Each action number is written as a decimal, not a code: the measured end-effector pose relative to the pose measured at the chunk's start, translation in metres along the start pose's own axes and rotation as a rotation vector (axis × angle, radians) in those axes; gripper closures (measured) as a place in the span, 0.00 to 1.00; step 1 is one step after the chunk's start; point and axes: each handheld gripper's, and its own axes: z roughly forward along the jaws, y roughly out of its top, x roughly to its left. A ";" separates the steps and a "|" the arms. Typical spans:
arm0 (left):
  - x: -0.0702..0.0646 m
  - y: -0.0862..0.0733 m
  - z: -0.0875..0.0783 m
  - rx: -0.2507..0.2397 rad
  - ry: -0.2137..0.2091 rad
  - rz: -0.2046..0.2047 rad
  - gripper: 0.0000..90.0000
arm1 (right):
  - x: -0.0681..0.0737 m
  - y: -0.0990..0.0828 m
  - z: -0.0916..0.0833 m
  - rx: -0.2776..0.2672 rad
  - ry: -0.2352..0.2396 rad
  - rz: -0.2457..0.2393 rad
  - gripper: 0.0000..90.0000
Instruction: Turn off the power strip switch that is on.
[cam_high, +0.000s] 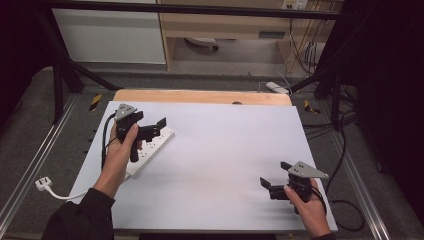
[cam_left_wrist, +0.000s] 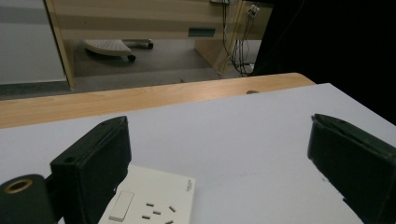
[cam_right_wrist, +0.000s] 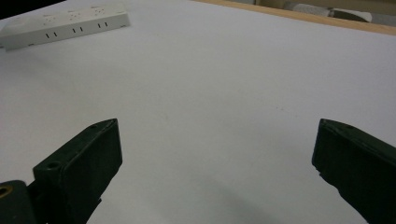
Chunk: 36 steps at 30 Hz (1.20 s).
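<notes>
The left gripper (cam_high: 150, 131), jaws wide, hovers over the white power strip (cam_high: 152, 150) near the worktop's left edge, an approach step; next, lower and close, while the right gripper (cam_high: 274, 186) waits wide and empty.

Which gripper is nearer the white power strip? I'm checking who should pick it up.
Left. The left gripper hovers right over the white power strip, jaws open above its end. The right gripper is far across the table, jaws open.

White power strip (cam_high: 150, 150) lies flat (sockets up) at the table's left side.
</notes>
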 end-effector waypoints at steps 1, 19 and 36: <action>0.000 0.000 -0.002 -0.001 0.000 0.000 0.07 | 0.000 0.000 0.000 0.001 0.000 0.000 0.02; -0.010 0.001 -0.043 -0.036 -0.026 0.022 0.06 | 0.000 0.000 0.001 0.003 -0.002 -0.004 0.02; -0.012 -0.032 -0.077 -0.053 -0.028 -0.012 0.06 | 0.000 0.000 0.001 0.010 -0.003 -0.004 0.02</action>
